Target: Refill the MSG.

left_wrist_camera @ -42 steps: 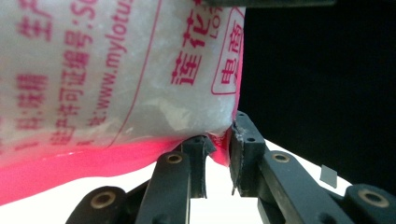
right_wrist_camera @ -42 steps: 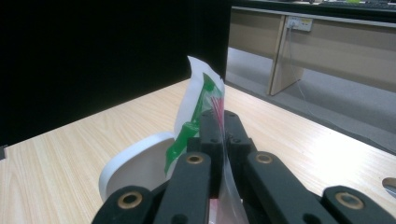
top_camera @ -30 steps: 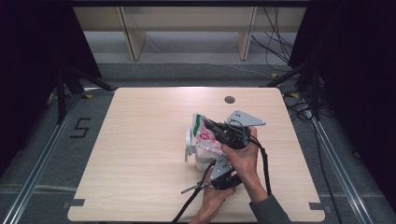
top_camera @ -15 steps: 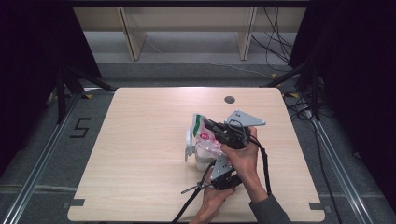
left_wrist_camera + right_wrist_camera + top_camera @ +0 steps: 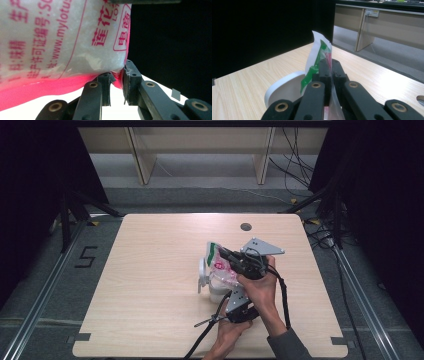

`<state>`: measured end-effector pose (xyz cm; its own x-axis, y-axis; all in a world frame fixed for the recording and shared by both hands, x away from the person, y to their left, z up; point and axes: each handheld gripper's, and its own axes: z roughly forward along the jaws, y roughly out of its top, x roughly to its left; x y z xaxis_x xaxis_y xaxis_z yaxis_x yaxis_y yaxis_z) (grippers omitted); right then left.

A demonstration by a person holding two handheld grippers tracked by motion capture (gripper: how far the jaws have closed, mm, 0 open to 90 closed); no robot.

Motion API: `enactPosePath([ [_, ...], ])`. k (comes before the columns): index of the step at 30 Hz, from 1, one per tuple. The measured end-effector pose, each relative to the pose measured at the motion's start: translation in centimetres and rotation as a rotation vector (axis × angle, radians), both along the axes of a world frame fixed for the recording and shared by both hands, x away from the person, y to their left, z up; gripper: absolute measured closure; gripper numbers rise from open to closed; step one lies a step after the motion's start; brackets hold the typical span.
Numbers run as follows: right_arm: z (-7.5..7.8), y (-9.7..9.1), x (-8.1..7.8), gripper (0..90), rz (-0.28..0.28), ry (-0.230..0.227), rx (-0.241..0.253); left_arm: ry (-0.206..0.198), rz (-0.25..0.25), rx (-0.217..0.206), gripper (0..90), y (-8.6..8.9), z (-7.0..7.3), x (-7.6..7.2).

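Both grippers are holding one plastic packet above a white cup, right of table centre. The right gripper, coming in from about 4 o'clock of the packet in the high view, is pinching the packet's flat top seal, green and white, its jaws pressed together on the film. The left gripper, reaching up from 6 o'clock, is nipping the packet's lower pink corner; its jaws are standing close with only the thin edge of film between them. The packet is hanging between the two grips, bulging with white granules, and the cup's rim is sitting just beneath and beside it in the right gripper view. Judged step: opening or tipping the packet over the cup. Doing it well likely means keeping the right pinch firm on the seal, drawing the left corner away toward 6 o'clock steadily rather than jerking, and holding the tear point over the cup's mouth so any spill drops inside. Whether the film is torn yet cannot be told.
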<state>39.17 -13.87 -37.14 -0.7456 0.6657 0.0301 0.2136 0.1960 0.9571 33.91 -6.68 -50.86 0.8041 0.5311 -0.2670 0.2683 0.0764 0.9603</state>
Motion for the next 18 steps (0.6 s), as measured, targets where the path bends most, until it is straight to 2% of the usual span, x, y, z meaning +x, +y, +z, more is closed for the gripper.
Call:
enactPosePath([
  [1,0.03,0.01,0.0,89.9,0.002,0.009,0.006,-0.005,-0.004,-0.001,77.7,0.03,-0.05,0.02],
  [6,0.17,-0.19,-0.04,89.8,-0.005,-0.008,-0.001,0.005,0.005,0.015,77.8,0.11,0.01,-0.08],
  [8,0.06,-0.12,0.0,89.9,-0.008,0.002,-0.001,0.012,0.006,0.03,77.8,0.14,-0.01,-0.06],
  [11,0.07,-0.15,-0.01,89.9,-0.004,-0.004,-0.003,0.004,0.003,0.013,77.8,0.1,0.02,-0.08],
  [18,0.07,-0.01,-0.04,89.9,-0.004,0.0,0.004,0.012,0.005,0.017,77.8,0.17,0.05,-0.11],
])
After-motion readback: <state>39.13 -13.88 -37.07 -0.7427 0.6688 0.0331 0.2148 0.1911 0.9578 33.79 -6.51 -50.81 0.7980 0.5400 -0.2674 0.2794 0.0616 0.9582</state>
